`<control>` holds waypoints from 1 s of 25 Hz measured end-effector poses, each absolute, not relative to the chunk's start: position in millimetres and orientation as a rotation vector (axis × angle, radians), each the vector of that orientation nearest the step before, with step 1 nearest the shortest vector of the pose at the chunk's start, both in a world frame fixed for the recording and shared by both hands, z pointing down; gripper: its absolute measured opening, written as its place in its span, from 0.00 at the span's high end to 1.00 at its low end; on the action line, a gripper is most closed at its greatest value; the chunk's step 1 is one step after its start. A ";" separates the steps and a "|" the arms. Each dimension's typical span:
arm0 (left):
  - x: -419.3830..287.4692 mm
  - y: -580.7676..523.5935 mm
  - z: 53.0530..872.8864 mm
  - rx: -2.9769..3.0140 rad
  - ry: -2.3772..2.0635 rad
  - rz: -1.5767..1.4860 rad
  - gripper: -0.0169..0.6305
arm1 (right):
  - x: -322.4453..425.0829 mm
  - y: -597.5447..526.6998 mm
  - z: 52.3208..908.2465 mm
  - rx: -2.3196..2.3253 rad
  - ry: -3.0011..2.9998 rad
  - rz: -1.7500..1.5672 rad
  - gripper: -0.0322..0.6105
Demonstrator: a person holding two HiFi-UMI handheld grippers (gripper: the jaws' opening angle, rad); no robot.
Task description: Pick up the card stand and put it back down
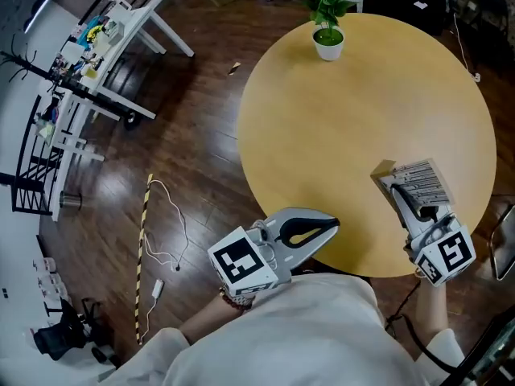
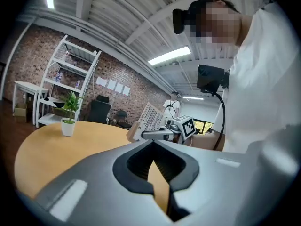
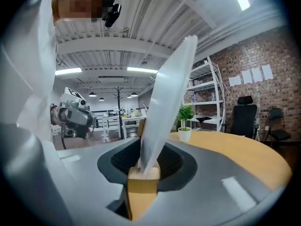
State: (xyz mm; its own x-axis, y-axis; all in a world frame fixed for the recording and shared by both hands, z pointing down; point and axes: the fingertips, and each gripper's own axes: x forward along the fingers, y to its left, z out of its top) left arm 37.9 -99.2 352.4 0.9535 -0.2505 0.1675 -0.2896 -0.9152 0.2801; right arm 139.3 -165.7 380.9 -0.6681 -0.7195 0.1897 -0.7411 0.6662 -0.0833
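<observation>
One narrow pinch holds everything: my right gripper (image 3: 141, 173) is clamped on the card stand (image 3: 167, 107) over the counter (image 1: 362, 111), so a jolt could twist it loose, while my left gripper (image 1: 331, 227) stays out, closed and empty.

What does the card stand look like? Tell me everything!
The card stand is a small wooden block with a thin clear sheet rising from it, covered in printed lines. The right gripper is shut on the block and holds it tilted. It seems to be lifted just above the round yellow table. Nothing else touches it.
</observation>
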 end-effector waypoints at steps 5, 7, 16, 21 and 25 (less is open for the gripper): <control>15.5 -44.5 337.8 2.834 -0.270 0.097 0.97 | 115.3 -89.0 343.3 1.292 -2.678 0.165 0.78; -7.5 -4.7 344.4 2.876 -0.245 0.149 0.97 | 88.1 -44.7 332.1 1.320 -2.667 0.162 0.78; -24.7 77.0 343.1 2.955 -0.121 0.154 0.97 | 46.7 65.7 311.3 1.401 -2.566 0.167 0.78; -37.6 94.1 322.8 2.929 -0.128 0.078 0.97 | 49.5 84.3 293.5 1.443 -2.516 0.131 0.77; -24.7 123.3 307.8 2.910 -0.032 0.009 0.97 | 59.6 104.2 282.9 1.401 -2.560 0.108 0.78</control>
State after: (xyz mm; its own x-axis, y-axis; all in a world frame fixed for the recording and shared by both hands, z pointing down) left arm -24.7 123.3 307.8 0.9998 -0.0207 0.0084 -0.0221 -0.9731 0.2294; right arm 59.6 104.2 282.9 -0.5209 -0.8227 0.2278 -0.8390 0.5426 0.0411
